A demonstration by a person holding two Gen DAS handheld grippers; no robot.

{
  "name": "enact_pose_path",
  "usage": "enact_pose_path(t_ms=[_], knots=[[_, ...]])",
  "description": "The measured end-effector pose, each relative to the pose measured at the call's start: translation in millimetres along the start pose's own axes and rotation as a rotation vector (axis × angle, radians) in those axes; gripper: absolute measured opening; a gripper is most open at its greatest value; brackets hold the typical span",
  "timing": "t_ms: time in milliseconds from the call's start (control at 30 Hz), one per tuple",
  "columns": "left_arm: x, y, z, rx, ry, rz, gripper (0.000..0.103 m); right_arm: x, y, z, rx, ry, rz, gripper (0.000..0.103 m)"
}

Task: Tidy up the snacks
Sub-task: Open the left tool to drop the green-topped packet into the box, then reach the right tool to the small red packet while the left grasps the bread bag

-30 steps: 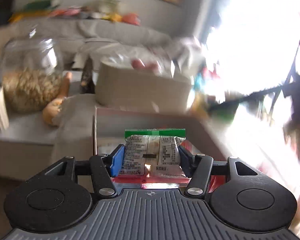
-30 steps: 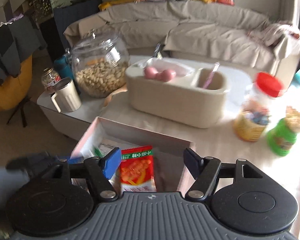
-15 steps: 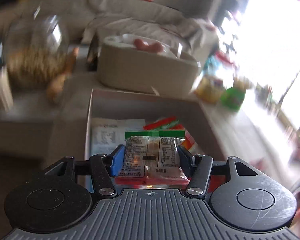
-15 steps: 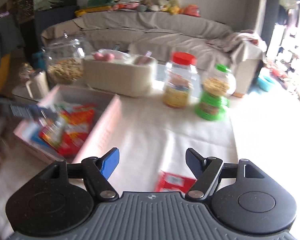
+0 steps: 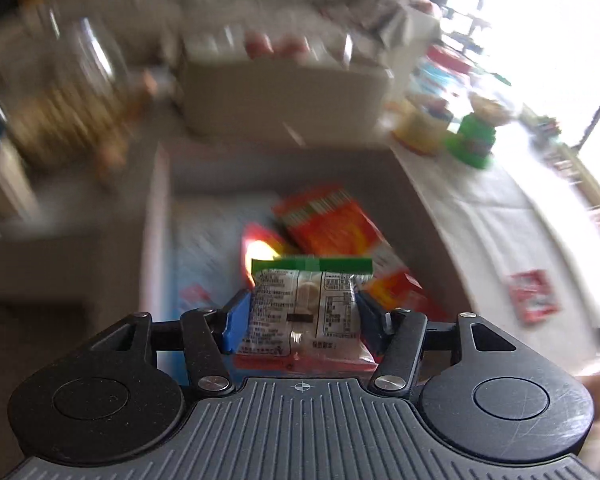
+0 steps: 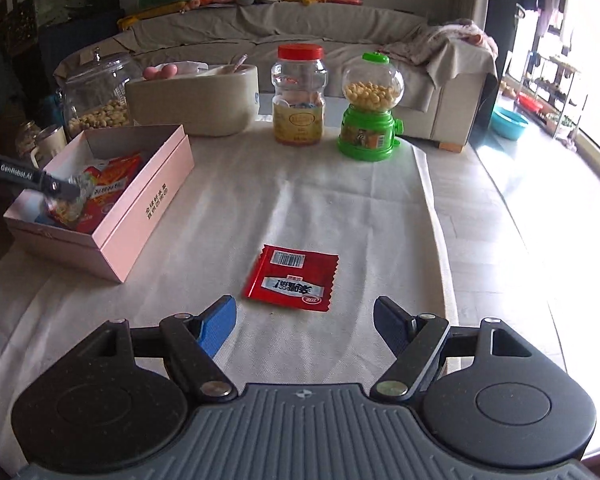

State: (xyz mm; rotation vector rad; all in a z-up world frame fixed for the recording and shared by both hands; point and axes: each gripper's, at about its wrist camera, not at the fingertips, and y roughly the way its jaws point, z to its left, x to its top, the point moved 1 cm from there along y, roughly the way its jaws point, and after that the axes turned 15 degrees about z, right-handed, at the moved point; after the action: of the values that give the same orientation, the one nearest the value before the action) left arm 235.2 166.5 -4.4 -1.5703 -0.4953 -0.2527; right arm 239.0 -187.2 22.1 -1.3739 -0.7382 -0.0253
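- The red packet (image 6: 290, 277) lies flat on the white cloth (image 6: 340, 208), well right of the pink box (image 6: 140, 216), its long axis crosswise, straight ahead of the right gripper (image 6: 303, 318), whose jaws gape empty; this hand is nearer.
- The left gripper (image 5: 298, 312) pinches a green-topped packet (image 5: 306, 308) over the box.
- Half a second ago, the red packet sat lower and blurred; the left gripper has moved further in.
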Motion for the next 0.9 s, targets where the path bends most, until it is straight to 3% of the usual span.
enact_pose_path(t_ms=[33,167,233,300,433,500,600,733,833,900], knots=[[-2,-8,-2,0.019,0.001,-0.043,0.062,-1,0,0,0.008,0.0,-0.003,0.076],[-8,-30,10,-0.094,-0.101,-0.2,0.061,5,4,0,0.059,0.038,-0.004,0.076],[-9,-31,10,-0.127,-0.08,-0.178,0.061,10,9,-2,0.059,0.062,0.002,0.076],[-9,-25,-2,-0.146,0.037,-0.122,0.061,15,15,-4,0.06,0.089,0.015,0.076],[-32,-36,-10,-0.112,0.065,-0.265,0.06,22,22,-5,0.086,0.123,0.022,0.077],[-47,-41,-16,-0.142,0.042,-0.304,0.06,30,29,-7,0.077,0.144,0.034,0.077],[-68,-43,-31,-0.241,0.04,-0.288,0.06,47,54,-16,0.074,0.202,0.101,0.077],[-98,-35,-51,-0.29,0.082,-0.227,0.06,65,92,-26,0.095,0.28,0.202,0.077],[-114,-23,-60,-0.342,0.105,-0.158,0.06,69,108,-16,0.096,0.254,0.246,0.077],[-122,-17,-64,-0.347,0.115,-0.135,0.06,66,109,0,0.073,0.185,0.23,0.074]])
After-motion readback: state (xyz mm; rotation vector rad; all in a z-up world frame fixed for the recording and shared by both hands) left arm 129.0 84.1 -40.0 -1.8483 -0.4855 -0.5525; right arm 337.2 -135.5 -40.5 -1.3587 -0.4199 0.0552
